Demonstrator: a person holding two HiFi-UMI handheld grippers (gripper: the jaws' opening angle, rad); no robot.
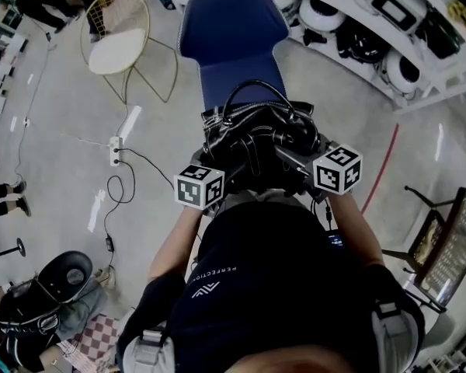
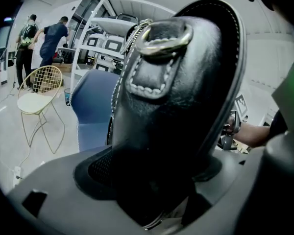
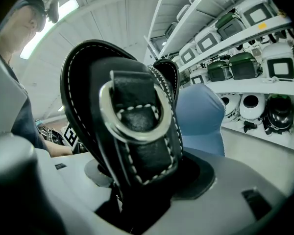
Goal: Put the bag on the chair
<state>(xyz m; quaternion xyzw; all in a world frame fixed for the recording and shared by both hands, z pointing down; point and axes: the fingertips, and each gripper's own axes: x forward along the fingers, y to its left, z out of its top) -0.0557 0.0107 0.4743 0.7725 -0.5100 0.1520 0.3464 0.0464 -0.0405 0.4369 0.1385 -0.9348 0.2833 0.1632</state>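
A black leather bag with looped handles hangs between my two grippers, just above the front of the blue chair's seat. My left gripper is shut on the bag's left end, where a strap tab with a metal ring fills the left gripper view. My right gripper is shut on the bag's right end; its strap tab and ring fill the right gripper view. The blue chair shows behind the bag in both gripper views.
A gold wire chair with a white seat stands at the back left. White shelving with round devices runs along the right. A power strip and cables lie on the floor. Another chair stands at right. Two people stand far off.
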